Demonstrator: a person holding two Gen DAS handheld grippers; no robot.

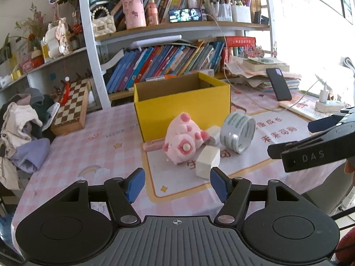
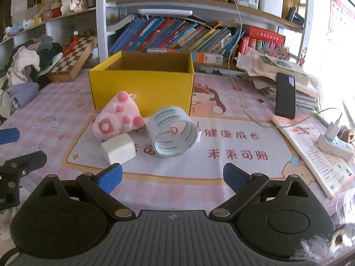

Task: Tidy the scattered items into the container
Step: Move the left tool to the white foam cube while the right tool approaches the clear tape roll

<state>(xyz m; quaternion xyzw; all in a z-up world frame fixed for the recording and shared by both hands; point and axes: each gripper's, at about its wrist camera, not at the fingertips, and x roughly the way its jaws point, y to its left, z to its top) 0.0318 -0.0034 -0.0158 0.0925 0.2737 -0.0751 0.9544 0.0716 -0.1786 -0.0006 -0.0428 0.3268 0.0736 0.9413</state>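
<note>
On pink tablecloth (image 2: pixel 221 190): yellow box (image 2: pixel 142 88), tape roll (image 2: pixel 175 130); bookshelves (image 2: pixel 177 33) behind.

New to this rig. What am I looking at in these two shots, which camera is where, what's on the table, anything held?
No robot arm: a person holds a two-finger gripper in each hand, each with a fisheye camera looking along its fingers. The left wrist view shows the left gripper, the right wrist view the right gripper. Both are open and hold nothing. On the pink tablecloth stand a yellow box, open on top, and before it a pink plush toy, a white block and a tape roll.
</note>
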